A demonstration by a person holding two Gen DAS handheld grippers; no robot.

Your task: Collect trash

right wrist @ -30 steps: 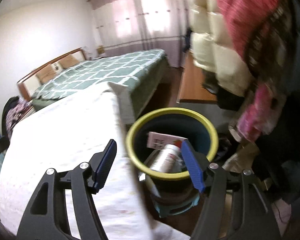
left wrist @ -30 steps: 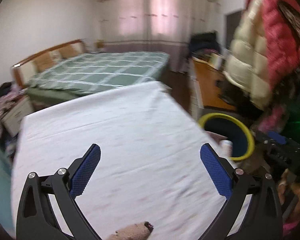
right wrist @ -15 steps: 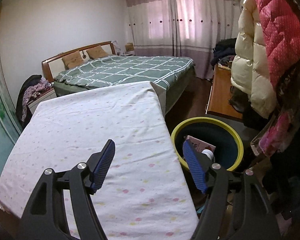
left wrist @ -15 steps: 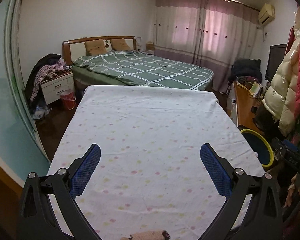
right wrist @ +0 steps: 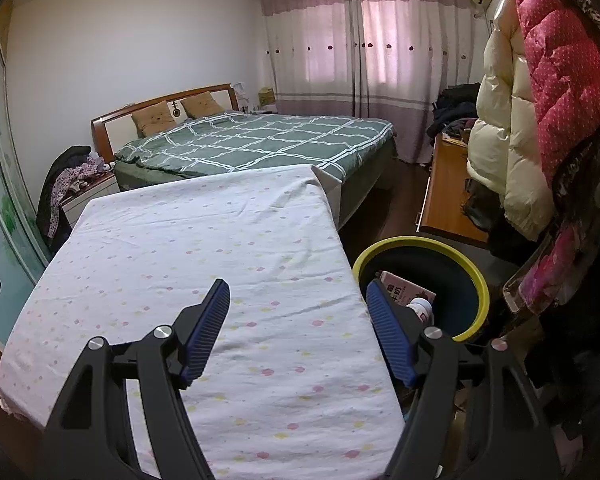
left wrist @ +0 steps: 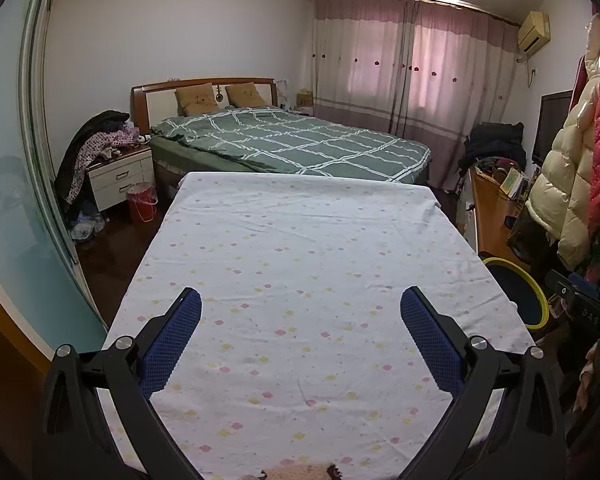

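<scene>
While both black grippers, left (left wrist: 300,308) and right (right wrist: 298,300), are held apart and empty above the dotted white cloth (right wrist: 204,248), a pink carton (right wrist: 406,292) is seen inside the yellow-rimmed dark bin (right wrist: 478,280).

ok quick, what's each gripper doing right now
left gripper: open, holding nothing
right gripper: open, holding nothing

A surface draped in white cloth with small pastel dots (left wrist: 300,264) stands before a wooden-framed bed with green checked bedding (left wrist: 296,142). Pink curtains (left wrist: 412,68) hang behind; cream and red padded coats (right wrist: 540,112) hang beside.
</scene>
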